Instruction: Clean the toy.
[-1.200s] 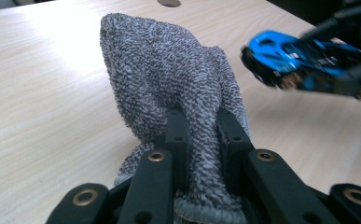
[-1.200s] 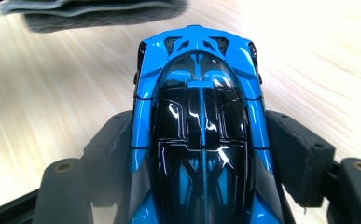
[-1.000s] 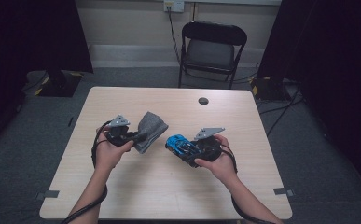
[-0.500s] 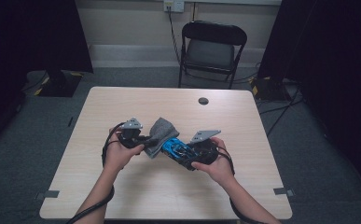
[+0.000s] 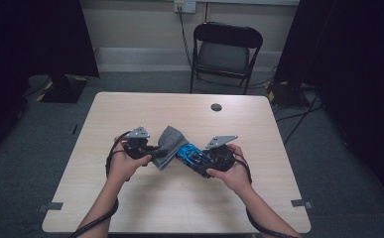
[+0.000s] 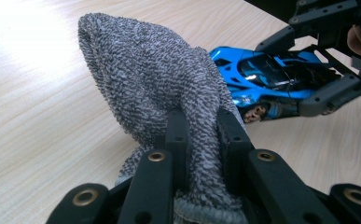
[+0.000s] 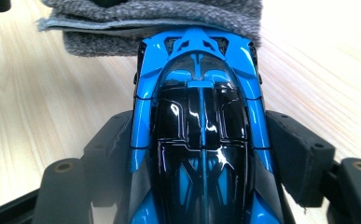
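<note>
A grey terry cloth (image 5: 169, 145) is pinched in my left gripper (image 5: 152, 148), which is shut on its lower fold. In the left gripper view the cloth (image 6: 155, 84) stands up above the two black fingertips (image 6: 176, 128). A glossy blue and black toy car (image 5: 189, 151) is held by its sides in my right gripper (image 5: 195, 155), just above the tabletop. In the right gripper view the pads (image 7: 299, 158) press on both flanks of the car (image 7: 201, 130). The far end of the car touches the cloth (image 7: 159, 18). The left gripper view shows the car (image 6: 262, 74) to the cloth's right.
The light wooden table (image 5: 130, 114) carries a small black round object (image 5: 216, 107) near its far edge. A black folding chair (image 5: 226, 49) stands behind the table. Dark curtains and floor cables lie on both sides.
My left gripper has shifted right with the cloth, closing the gap to the car. The cloth now rests against the car's end. The right hand has barely moved.
</note>
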`<state>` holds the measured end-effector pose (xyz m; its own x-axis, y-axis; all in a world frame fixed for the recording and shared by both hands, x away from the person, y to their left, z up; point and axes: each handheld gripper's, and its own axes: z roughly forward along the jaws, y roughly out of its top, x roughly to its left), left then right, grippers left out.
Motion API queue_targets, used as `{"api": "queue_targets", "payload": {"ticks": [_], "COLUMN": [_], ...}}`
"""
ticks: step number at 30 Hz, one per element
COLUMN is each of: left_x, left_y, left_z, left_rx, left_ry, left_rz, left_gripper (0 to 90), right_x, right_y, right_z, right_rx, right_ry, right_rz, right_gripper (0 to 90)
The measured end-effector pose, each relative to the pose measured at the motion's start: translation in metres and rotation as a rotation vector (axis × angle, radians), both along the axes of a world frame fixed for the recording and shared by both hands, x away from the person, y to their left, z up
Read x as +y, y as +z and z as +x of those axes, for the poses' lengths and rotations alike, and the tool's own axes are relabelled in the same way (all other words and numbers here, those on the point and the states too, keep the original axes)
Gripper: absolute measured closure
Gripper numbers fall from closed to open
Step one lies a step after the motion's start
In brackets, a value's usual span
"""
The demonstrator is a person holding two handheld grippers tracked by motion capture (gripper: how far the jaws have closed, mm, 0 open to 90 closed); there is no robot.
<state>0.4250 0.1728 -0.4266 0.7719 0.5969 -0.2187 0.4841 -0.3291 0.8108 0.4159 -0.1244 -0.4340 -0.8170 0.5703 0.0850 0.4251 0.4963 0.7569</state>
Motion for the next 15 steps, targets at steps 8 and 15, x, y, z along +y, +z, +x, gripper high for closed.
{"api": "queue_targets", "payload": {"ticks": [8,15], "left_x": [0.0021,0.003], "left_y": [0.0005,0.001], "left_z": [-0.004,-0.0089], "left_rx": [-0.007,-0.008], "left_ry": [-0.001,-0.006], "left_rz": [-0.013,-0.02], "left_gripper": [77.7,77.7], "right_x": [-0.006,-0.0084], "right_y": [0.0018,0.0024], "right_z": [0.0063,0.0104], "right_rx": [-0.004,-0.002], "right_ry": [-0.044,-0.076], "right_rz": [-0.012,-0.005], "right_gripper": [27.8,27.8]}}
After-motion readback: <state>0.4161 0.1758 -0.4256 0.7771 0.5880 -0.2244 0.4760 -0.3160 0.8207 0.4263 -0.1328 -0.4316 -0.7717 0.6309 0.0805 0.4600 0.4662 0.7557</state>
